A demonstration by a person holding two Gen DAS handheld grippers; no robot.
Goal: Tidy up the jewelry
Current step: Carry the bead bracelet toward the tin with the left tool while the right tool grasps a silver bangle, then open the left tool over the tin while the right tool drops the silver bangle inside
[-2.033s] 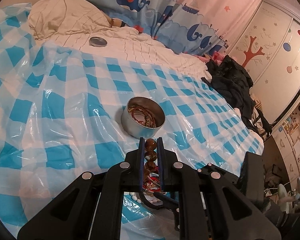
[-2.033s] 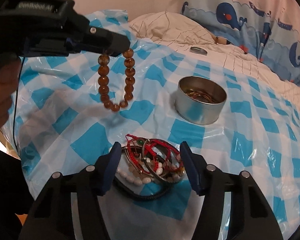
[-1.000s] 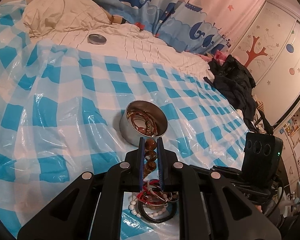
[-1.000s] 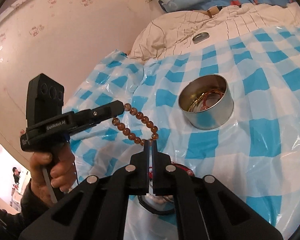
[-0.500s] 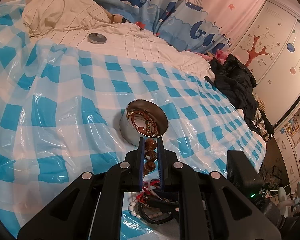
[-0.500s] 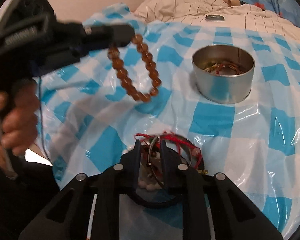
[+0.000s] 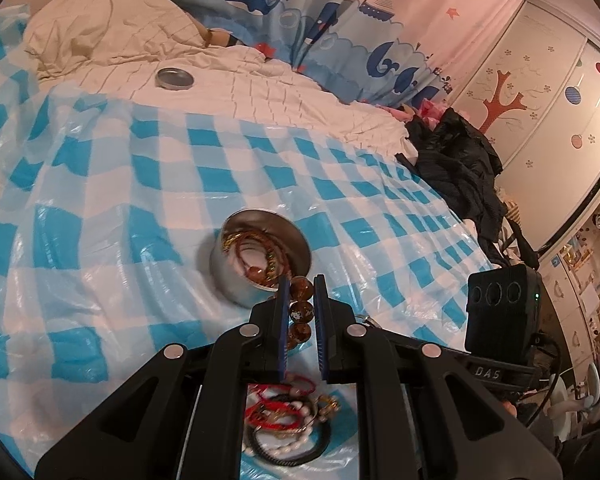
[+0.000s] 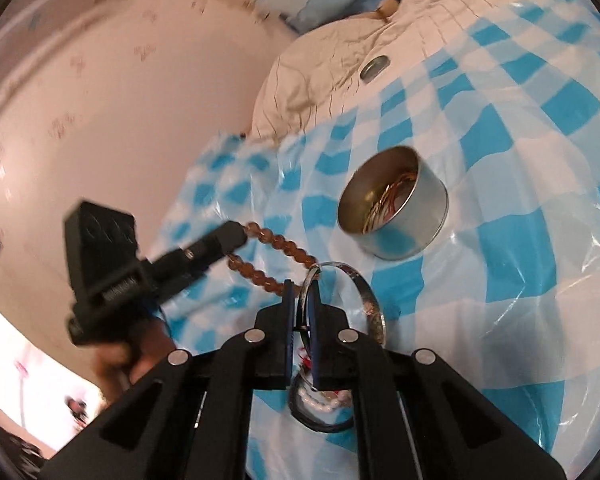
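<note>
Left tool [image 7: 301, 280] clamped on amber beads [image 7: 300, 310], right tool [image 8: 300, 284] gripping silver bangle [image 8: 364, 296], tin [image 7: 256, 268] just ahead, jewelry pile [image 7: 288, 424] beneath both.

The checked sheet [image 7: 100, 208] lies bare on the left of the tin [image 7: 236, 280] and behind it, up to the lid [image 7: 174, 79] on the white bedding. The way to the tin from above is open (only jewelry inside). Near the front edge the pile [image 7: 288, 424] takes the room. On the right, dark clothes [image 7: 460, 168] block the bed's edge.
</note>
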